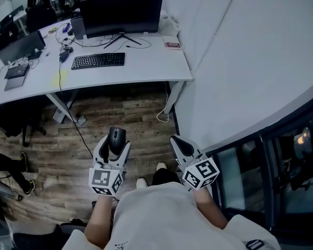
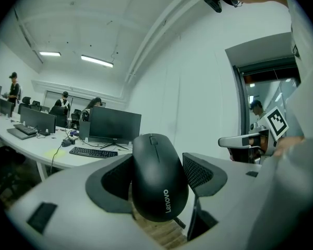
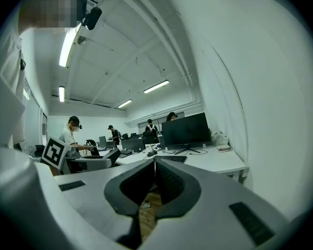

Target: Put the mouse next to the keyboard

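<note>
Your left gripper [image 1: 113, 149] has its fingers clamped on the black mouse [image 1: 117, 137], low in the centre of the frame above the wooden floor [image 1: 130, 116], so the pickup looks done. The keyboard [image 1: 98, 60] lies on the white table [image 1: 151, 69] at the upper left, well apart, leaving the carry and the set-down beside it. Your right gripper [image 1: 184, 146] has its fingers pressed together on nothing.

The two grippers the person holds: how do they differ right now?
The left gripper holds a black mouse; the right gripper holds nothing. The left gripper's jaws stand apart around the mouse; the right gripper's jaws are pressed together. Both hover over the wooden floor, short of the desk.
</note>
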Available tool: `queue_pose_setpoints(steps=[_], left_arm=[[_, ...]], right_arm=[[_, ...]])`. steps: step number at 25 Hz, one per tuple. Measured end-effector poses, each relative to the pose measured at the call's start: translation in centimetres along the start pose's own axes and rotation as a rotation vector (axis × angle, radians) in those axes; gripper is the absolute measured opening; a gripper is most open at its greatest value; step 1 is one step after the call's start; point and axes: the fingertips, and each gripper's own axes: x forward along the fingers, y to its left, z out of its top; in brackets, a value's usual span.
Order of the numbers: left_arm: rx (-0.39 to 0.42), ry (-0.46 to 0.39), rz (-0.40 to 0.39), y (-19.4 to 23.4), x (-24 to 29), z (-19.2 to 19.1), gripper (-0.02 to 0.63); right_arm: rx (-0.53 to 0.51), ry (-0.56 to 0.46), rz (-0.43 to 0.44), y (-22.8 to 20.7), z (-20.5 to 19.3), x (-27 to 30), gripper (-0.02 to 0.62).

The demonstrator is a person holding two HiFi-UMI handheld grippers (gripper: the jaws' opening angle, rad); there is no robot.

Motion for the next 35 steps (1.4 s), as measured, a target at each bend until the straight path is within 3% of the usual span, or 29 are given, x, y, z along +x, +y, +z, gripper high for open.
queue_pose_setpoints(steps=[9, 17, 35], left_arm=[[0.008, 0.010, 0.006, 0.0, 0.2, 0.0, 0.305], [0.010, 0.021, 0.029, -0.1, 2.2, 0.0, 0.305], [0.019, 0.029, 0.058, 2.3, 12.1, 2.2, 0.305]], right_arm=[[0.012, -0.001, 0.020, 0.2, -0.1, 0.6, 0.018], [0.026, 0.008, 0.044, -2.1, -0.3, 2.0, 0.019], [0.030, 0.004, 0.081, -10.2, 2.2, 10.0, 0.019]])
